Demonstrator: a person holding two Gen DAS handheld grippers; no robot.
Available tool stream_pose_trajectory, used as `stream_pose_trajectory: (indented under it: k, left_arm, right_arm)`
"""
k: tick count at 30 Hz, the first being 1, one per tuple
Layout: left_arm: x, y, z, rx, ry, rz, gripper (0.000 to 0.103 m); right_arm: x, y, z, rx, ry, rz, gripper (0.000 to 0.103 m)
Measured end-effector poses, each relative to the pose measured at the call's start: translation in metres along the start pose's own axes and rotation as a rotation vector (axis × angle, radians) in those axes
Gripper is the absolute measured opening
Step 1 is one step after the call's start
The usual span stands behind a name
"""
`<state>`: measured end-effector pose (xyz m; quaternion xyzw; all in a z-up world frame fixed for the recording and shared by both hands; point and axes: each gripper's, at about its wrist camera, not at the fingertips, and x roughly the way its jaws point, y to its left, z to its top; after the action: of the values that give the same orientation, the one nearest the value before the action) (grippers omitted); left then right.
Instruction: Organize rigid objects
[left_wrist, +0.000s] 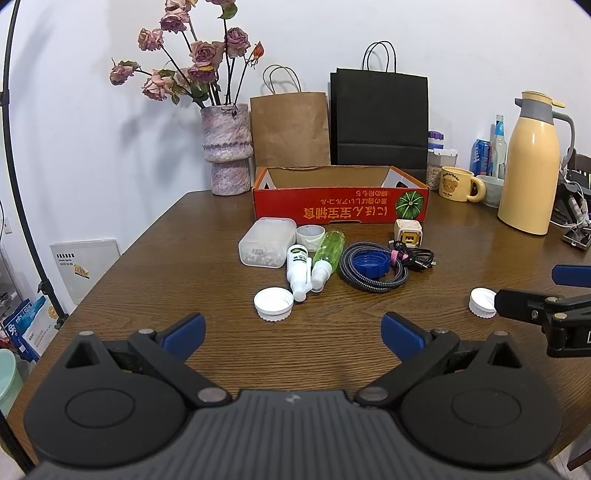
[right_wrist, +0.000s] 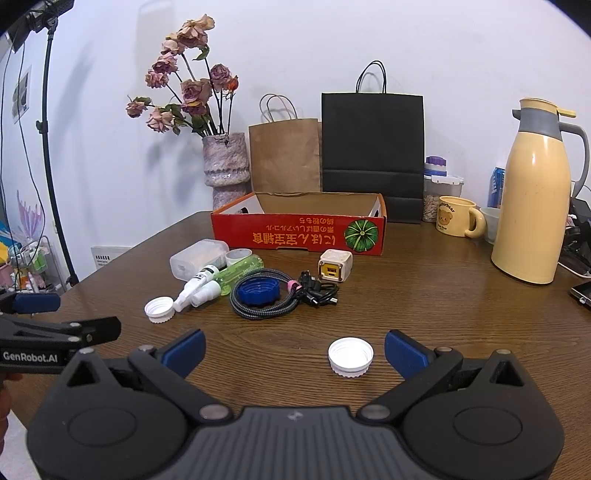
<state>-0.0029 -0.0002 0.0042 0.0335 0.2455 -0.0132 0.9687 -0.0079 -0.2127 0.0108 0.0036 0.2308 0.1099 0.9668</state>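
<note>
A red cardboard box (left_wrist: 340, 206) (right_wrist: 299, 232) stands open at the back of the wooden table. In front of it lie a clear plastic case (left_wrist: 266, 242), a small white cup (left_wrist: 310, 233), a white spray bottle (left_wrist: 298, 271), a green spray bottle (left_wrist: 327, 256), a coiled cable (left_wrist: 373, 275) around a blue lid (left_wrist: 369, 264), and a cream charger cube (left_wrist: 408, 233). One white lid (left_wrist: 274, 303) lies just beyond my open, empty left gripper (left_wrist: 293, 334). Another white lid (right_wrist: 350, 356) lies between the fingers of my open right gripper (right_wrist: 295, 350), near the right finger.
A vase of dried roses (left_wrist: 227, 147), a brown paper bag (left_wrist: 290, 129) and a black bag (left_wrist: 380, 122) stand behind the box. A yellow mug (left_wrist: 458, 183), a cream thermos (left_wrist: 532, 166), bottles and cables sit at the right. The table's left edge is near.
</note>
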Motion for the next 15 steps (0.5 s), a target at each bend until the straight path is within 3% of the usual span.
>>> stream_pose_trajectory:
  k: [15]
  left_arm:
    - [-0.0024,-0.0003,0.0027,-0.006,-0.003,-0.002,0.103]
  right_arm:
    - [-0.0039,0.0017,0.0013,-0.006,-0.006,-0.001,0.103]
